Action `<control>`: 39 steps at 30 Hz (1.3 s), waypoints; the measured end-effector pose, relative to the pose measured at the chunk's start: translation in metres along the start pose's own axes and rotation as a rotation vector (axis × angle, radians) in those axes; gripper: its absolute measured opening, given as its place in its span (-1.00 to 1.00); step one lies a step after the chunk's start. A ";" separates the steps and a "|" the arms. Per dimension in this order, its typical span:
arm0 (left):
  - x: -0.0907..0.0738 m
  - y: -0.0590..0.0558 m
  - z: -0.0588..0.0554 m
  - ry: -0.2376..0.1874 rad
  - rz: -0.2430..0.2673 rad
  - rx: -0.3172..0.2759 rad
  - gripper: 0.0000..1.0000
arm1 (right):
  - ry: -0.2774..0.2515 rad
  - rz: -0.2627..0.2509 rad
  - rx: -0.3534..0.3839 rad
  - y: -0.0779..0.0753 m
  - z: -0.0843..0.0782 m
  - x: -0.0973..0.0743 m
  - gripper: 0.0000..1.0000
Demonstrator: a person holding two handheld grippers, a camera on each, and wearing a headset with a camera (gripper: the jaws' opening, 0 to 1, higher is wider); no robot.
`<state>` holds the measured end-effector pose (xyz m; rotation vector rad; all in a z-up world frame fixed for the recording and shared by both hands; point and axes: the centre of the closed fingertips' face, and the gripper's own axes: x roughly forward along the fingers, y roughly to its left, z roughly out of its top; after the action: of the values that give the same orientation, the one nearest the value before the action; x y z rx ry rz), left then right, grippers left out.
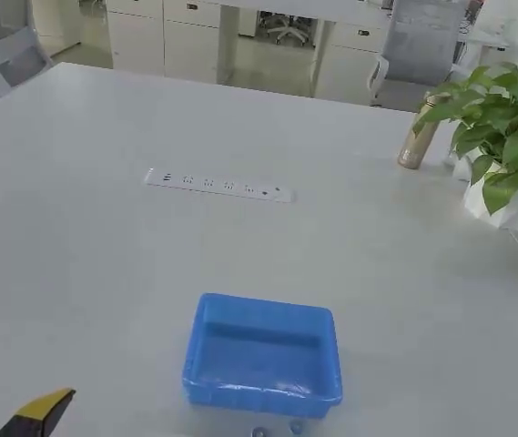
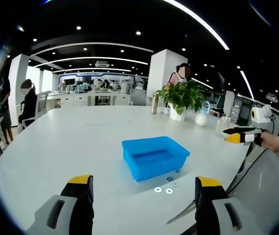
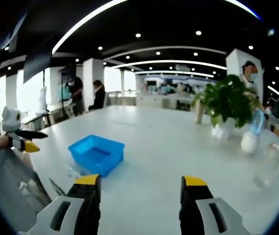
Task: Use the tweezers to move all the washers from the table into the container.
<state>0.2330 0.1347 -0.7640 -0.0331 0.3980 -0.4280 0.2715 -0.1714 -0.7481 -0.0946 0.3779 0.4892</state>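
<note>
Left gripper view | blue plastic rect. container (image 2: 151, 170) | flat ring washers (image 2: 169, 191)

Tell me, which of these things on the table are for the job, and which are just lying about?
For the job: blue container, washers, tweezers.
Just lying about: power strip, potted plant, metal bottle.
</note>
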 end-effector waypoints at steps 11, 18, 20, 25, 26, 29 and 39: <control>0.001 0.001 -0.002 0.008 0.004 0.014 0.71 | 0.000 -0.002 0.000 -0.001 0.000 0.000 0.27; 0.001 0.002 -0.001 0.005 0.004 0.012 0.71 | -0.004 -0.001 0.001 -0.001 0.001 0.000 0.27; 0.001 0.002 -0.002 0.008 0.006 0.015 0.71 | -0.003 -0.003 0.001 -0.001 0.000 0.000 0.27; 0.001 0.003 -0.003 0.010 0.011 0.013 0.70 | -0.004 -0.004 0.000 -0.001 0.000 0.000 0.27; 0.001 0.004 -0.003 0.013 0.014 0.008 0.70 | -0.004 -0.004 0.000 -0.001 0.000 0.000 0.27; 0.000 0.005 -0.003 0.008 0.018 0.002 0.71 | -0.005 -0.007 0.003 -0.002 0.000 0.000 0.27; 0.000 0.000 0.002 -0.006 0.001 0.007 0.68 | 0.041 0.011 -0.026 0.003 -0.006 0.002 0.20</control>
<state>0.2335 0.1346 -0.7622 -0.0271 0.3910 -0.4279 0.2691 -0.1692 -0.7547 -0.1279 0.4125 0.5042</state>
